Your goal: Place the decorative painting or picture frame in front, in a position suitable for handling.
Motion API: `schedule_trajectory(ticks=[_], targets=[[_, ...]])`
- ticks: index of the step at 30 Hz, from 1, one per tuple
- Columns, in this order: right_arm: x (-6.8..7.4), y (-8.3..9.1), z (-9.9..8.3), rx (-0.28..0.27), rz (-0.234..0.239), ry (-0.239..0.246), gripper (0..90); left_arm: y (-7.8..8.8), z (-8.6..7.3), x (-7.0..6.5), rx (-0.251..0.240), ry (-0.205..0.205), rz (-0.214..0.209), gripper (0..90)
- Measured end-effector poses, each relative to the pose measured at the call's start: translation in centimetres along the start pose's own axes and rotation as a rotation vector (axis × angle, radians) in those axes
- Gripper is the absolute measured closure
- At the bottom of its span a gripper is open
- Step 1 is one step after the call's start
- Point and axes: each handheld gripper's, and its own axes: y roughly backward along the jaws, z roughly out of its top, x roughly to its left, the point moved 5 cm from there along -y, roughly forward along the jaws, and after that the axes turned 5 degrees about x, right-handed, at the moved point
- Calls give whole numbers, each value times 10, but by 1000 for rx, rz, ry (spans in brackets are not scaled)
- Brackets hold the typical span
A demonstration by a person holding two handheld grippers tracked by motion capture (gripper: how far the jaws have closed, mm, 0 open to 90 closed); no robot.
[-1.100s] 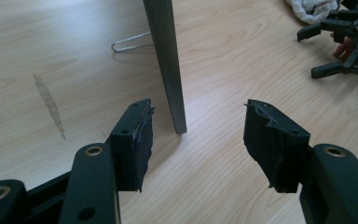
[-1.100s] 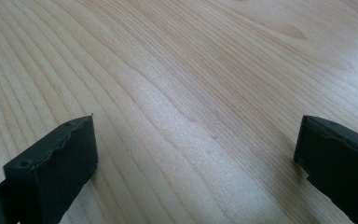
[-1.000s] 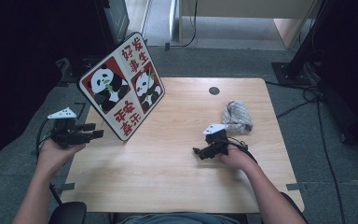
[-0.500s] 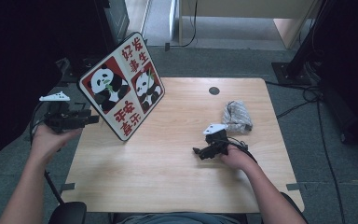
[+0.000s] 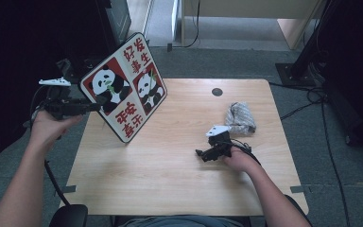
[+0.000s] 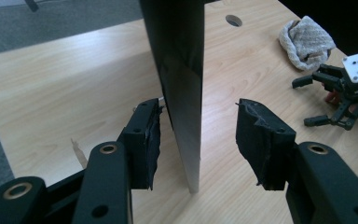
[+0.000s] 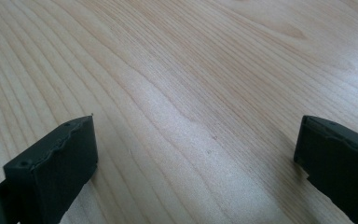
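Observation:
A square sign board [image 5: 123, 87] with two pandas and red characters stands tilted on one corner at the table's left. My left gripper [image 5: 93, 107] is off the table's left edge, its jaws reaching round the board's left corner. In the left gripper view the dark board edge [image 6: 179, 70] stands between the pads of my left gripper [image 6: 200, 135]. The jaws have just been closing; the right pad is still clear of the board, so the gripper is open. My right gripper [image 5: 203, 153] rests open on the wood with nothing between its jaws [image 7: 196, 149].
A crumpled grey-white cloth [image 5: 239, 118] lies on the wooden table [image 5: 170, 184] behind the right gripper. A round cable hole [image 5: 217, 91] sits at the far edge. Cables and dark furniture surround the table on the floor.
My left hand has risen and moved farther along the board's left edge toward its upper left corner. The board and the right hand have stayed where they were.

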Motion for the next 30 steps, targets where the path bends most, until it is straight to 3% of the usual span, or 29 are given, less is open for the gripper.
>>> schedule_trajectory(ticks=[16, 21, 30], targets=[[0, 0, 0, 0, 5, 8, 0, 6, 45, 7, -15, -28, 5, 559], [0, 0, 0, -1, 4, 7, 0, 2, 62, 7, 0, -42, 5, 558], [0, 0, 0, -1, 4, 7, 0, 1, 80, 15, 26, -45, 25, 582]])
